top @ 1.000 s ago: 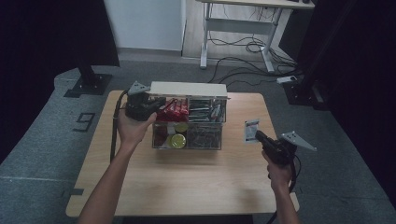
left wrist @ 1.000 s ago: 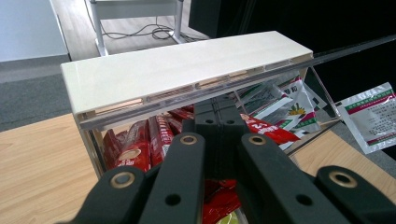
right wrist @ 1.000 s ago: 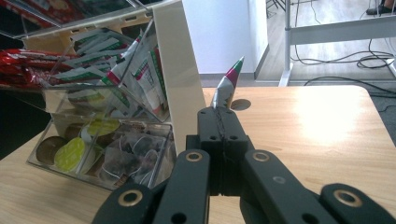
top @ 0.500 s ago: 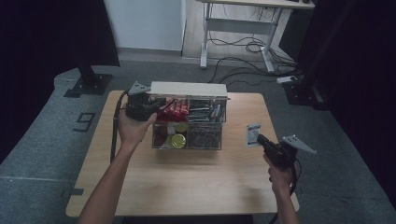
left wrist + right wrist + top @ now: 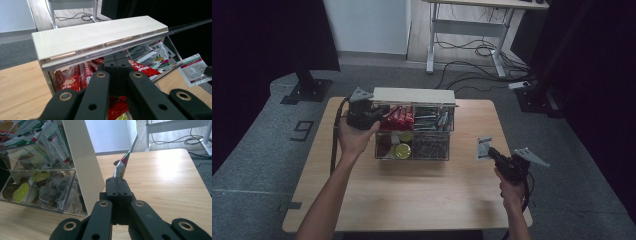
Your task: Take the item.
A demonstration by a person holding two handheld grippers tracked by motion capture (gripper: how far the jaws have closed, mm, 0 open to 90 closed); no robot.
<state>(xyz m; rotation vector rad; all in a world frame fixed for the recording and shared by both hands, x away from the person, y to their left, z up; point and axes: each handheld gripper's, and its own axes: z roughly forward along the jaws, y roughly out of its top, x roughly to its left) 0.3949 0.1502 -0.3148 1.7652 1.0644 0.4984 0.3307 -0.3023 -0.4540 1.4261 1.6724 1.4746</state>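
A: Right gripper (image 5: 119,185), jaws shut on the bottom edge of a sachet (image 5: 121,167), held upright over the bench (image 5: 162,182), right of the clear box (image 5: 412,145).

B: Light, floppy, slick foil; a firm pinch on the sealed edge suits it.

A: Left gripper (image 5: 373,111), jaws shut and empty, at the box's left end under its white lid (image 5: 95,37).
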